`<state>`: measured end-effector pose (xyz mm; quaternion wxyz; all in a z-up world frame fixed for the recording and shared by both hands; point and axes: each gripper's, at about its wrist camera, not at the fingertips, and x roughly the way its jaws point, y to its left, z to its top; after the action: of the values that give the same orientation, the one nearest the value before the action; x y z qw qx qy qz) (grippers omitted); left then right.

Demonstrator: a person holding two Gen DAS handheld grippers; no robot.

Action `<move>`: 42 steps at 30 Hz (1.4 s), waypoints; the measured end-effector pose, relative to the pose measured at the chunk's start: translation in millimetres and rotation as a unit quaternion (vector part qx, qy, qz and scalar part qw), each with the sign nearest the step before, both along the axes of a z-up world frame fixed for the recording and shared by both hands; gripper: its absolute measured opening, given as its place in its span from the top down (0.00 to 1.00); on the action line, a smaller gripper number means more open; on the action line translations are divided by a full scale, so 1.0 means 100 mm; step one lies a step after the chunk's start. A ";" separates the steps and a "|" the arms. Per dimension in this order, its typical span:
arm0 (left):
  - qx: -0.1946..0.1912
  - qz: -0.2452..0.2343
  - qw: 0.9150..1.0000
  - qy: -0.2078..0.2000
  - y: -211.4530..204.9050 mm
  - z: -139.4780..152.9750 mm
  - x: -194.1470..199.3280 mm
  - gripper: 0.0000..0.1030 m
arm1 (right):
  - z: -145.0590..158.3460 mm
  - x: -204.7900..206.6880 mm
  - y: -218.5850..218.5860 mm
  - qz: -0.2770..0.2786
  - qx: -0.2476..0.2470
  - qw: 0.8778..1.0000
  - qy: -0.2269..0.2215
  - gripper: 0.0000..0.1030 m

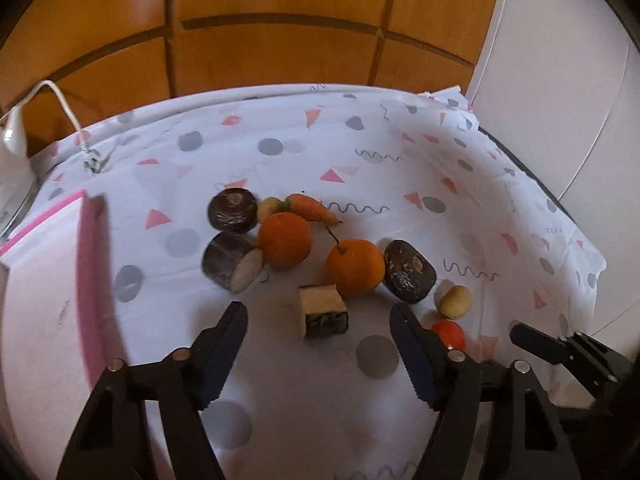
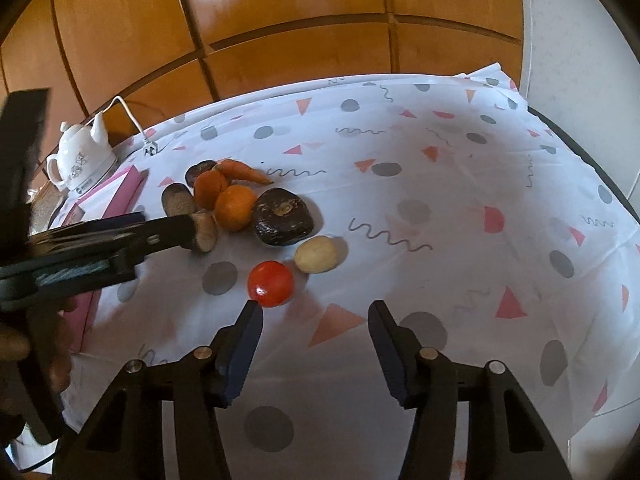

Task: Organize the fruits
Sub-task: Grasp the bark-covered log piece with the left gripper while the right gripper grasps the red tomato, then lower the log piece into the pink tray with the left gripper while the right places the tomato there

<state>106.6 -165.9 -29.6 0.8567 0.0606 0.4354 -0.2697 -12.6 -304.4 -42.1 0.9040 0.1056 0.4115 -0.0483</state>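
Note:
Two oranges (image 1: 285,243) (image 1: 354,266) lie mid-table among several dark brown pieces (image 1: 232,210), a carrot (image 1: 312,207), a potato (image 1: 455,301) and a red tomato (image 1: 449,334). My left gripper (image 1: 319,311) is open, its jaws either side of a cut dark-skinned block (image 1: 322,311), not touching it. My right gripper (image 2: 316,312) is open and empty just short of the tomato (image 2: 270,283) and potato (image 2: 317,254). The oranges show in the right wrist view (image 2: 236,207), as does the left gripper (image 2: 168,230).
A pink and white box (image 1: 52,264) lies at the left. A white kettle (image 2: 80,158) with a cord stands at the back left. A patterned cloth (image 1: 360,152) covers the table; wood panelling stands behind.

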 end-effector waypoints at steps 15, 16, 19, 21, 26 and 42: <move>-0.020 0.022 0.999 0.015 0.19 -0.16 -0.01 0.75 | -0.09 0.22 0.14 0.027 0.041 0.999 0.008 0.53; -0.021 0.026 0.999 0.014 0.22 -0.15 -0.03 0.75 | -0.09 0.26 0.16 0.027 0.036 0.999 0.006 0.53; -0.020 0.045 0.999 0.004 0.34 -0.07 -0.10 0.75 | -0.11 0.35 0.18 0.028 0.041 0.999 0.010 0.61; -0.022 0.057 0.998 -0.002 0.41 -0.01 -0.14 0.75 | -0.14 0.39 0.19 0.024 0.037 0.999 0.015 0.67; -0.020 0.092 0.995 -0.036 0.67 0.19 -0.27 0.75 | -0.16 0.41 0.25 0.028 0.011 0.999 0.018 0.72; -0.026 0.189 0.980 -0.051 1.50 0.33 -0.44 0.74 | -0.15 0.45 0.41 0.040 -0.025 0.999 0.027 0.73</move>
<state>62.5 -15.5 3.6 0.9147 -0.0316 0.3874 -0.1110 32.5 -263.2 -56.7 0.8961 0.0649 0.4383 -0.0252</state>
